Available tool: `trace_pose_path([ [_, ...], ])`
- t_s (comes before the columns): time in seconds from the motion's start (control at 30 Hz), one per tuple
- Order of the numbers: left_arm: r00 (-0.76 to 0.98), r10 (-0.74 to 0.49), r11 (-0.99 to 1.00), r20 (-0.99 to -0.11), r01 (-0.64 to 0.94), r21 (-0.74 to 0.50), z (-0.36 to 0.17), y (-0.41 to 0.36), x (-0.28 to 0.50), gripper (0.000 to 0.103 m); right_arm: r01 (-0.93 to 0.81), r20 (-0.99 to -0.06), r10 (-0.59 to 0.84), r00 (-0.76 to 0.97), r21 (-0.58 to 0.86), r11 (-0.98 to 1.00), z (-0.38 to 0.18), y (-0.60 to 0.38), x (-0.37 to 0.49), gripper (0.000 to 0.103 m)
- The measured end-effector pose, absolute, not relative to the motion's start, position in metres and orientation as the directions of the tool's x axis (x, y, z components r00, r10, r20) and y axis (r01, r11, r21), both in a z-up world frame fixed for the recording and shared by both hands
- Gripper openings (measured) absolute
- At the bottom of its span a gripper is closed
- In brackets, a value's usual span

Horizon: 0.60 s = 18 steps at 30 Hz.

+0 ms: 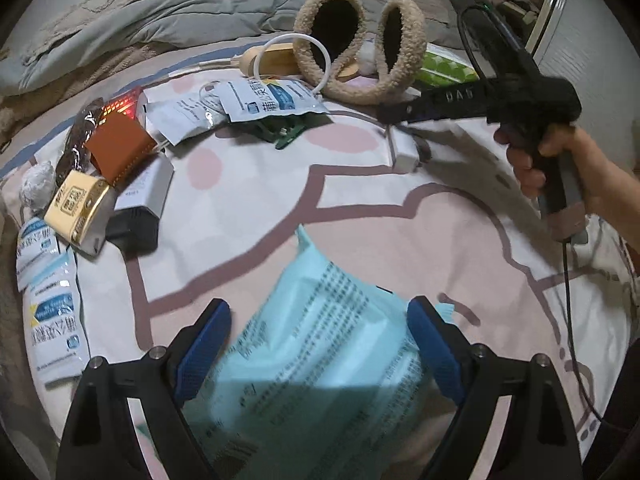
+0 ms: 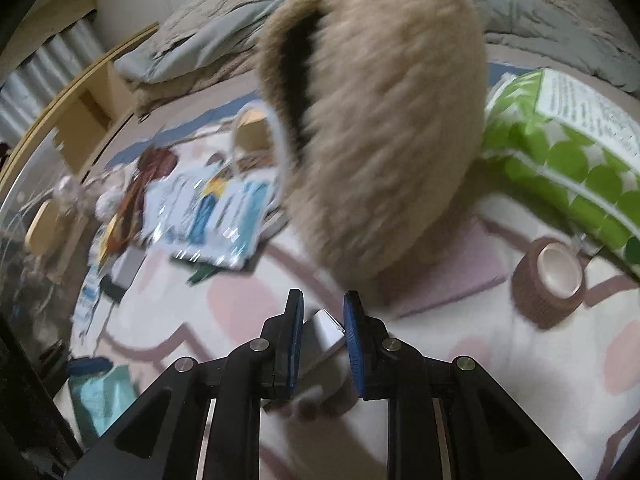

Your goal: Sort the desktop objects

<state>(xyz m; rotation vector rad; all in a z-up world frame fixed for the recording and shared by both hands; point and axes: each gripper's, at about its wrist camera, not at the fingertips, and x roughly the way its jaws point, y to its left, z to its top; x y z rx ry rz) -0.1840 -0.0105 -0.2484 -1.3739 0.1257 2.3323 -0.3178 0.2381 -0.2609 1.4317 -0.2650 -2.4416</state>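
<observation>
My left gripper (image 1: 318, 344) points down at the patterned bedsheet (image 1: 360, 200), and a light blue tissue pack (image 1: 320, 300) fills the space between its blue pads, which touch both sides of it. In the right wrist view my right gripper (image 2: 324, 320) is shut on a small white box (image 2: 320, 344) held between its pads. The left wrist view also shows that right gripper (image 1: 390, 114) at the upper right, held by a person's hand (image 1: 560, 168), with the white box (image 1: 404, 150) at its tips just above the sheet.
A tan plush looped item (image 2: 380, 120) stands right ahead of the right gripper, beside a green dotted pack (image 2: 560, 168) and a brown tape roll (image 2: 550, 280). Mask packets (image 1: 276, 100), a gold box (image 1: 76, 208), an orange case (image 1: 120, 148) and a black adapter (image 1: 134, 228) crowd the left.
</observation>
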Motion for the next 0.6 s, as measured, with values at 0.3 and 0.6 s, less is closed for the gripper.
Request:
trace_pose_path([
  [0.3,-0.428,0.323,-0.896,-0.844,-0.426,-0.127,-0.244,-0.013,-0.164,0.09,0.289,-0.824,-0.432,-0.368,0.34,-0.895,-0.261,0.212,-0.273,0.023],
  [0.6,-0.417,0.324,-0.893,-0.849,-0.432,-0.128,-0.244,-0.015,-0.143,0.09,0.354,-0.835,-0.459,-0.303,0.349,-0.868,-0.26,0.202,-0.224,0.023],
])
